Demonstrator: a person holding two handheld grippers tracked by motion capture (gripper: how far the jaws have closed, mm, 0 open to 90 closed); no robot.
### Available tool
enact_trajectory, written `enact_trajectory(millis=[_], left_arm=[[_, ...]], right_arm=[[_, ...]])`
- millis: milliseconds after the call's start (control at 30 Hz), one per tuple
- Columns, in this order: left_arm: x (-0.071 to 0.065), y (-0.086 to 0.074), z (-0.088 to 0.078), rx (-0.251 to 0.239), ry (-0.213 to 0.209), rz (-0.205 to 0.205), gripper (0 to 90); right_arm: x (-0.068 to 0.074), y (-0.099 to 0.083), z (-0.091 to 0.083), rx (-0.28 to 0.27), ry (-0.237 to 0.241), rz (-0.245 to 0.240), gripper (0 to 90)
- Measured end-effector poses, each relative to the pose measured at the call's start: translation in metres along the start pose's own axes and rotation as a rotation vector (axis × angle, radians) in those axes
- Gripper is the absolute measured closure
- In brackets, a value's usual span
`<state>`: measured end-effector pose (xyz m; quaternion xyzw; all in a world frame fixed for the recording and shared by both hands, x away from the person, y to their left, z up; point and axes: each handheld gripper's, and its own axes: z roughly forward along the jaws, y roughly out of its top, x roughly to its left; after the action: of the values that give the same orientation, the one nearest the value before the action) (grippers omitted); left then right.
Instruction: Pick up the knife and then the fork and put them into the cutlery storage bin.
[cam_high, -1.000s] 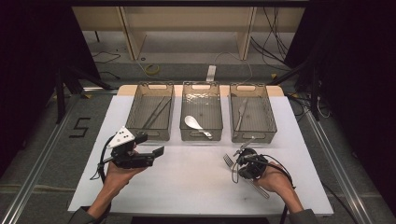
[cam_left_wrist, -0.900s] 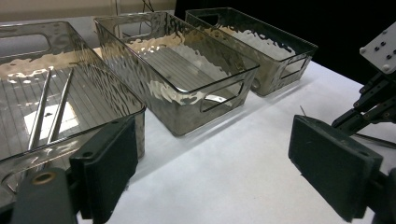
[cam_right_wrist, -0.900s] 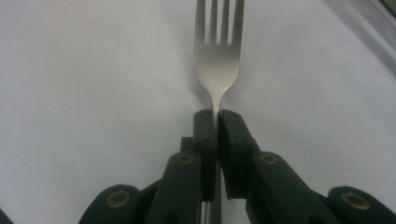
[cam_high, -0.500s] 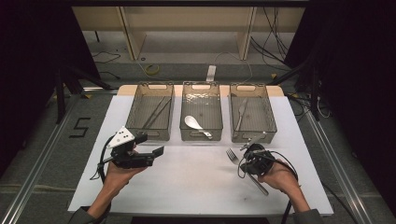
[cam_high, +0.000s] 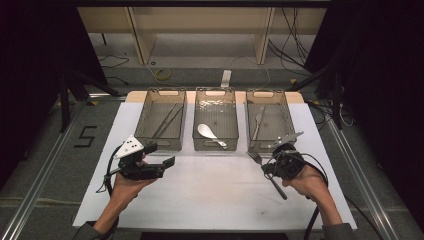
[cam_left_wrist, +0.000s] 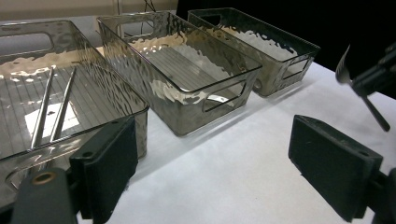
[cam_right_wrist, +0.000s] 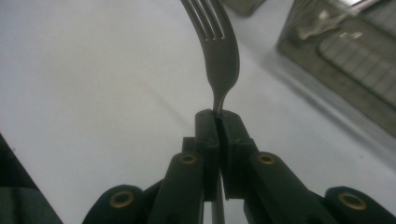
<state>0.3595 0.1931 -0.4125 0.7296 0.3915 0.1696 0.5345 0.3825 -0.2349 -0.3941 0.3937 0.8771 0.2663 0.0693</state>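
A lab-style recording station rather than a home or kitchen. A table (cam_high: 150, 210) covered in plain white sheeting stands on a grey floor with metal rails (cam_high: 35, 185) running along both sides, black curtains (cam_high: 380, 75) closing in left and right, loose cables (cam_high: 295, 40) trailing behind, and a black numeral 5 (cam_high: 86, 136) marked on the floor. Three identical clear plastic bins (cam_high: 215, 118) sit in a neat row at the table's far edge, with a bare wooden frame (cam_high: 140, 35) beyond them.
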Motion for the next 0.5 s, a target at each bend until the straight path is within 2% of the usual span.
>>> enact_trajectory(millis=[133, 500], left_arm=[[0.0, 0.0, 0.0, 0.001, 0.0, -0.001, 15.2], [0.001, 0.0, 0.0, 0.0, 0.001, 0.003, 15.2]], right_arm=[[-0.008, 0.01, -0.011, -0.044, -0.014, 0.016, 88.1], [-0.03, 0.039, -0.022, -0.082, -0.046, 0.031, 88.5]])
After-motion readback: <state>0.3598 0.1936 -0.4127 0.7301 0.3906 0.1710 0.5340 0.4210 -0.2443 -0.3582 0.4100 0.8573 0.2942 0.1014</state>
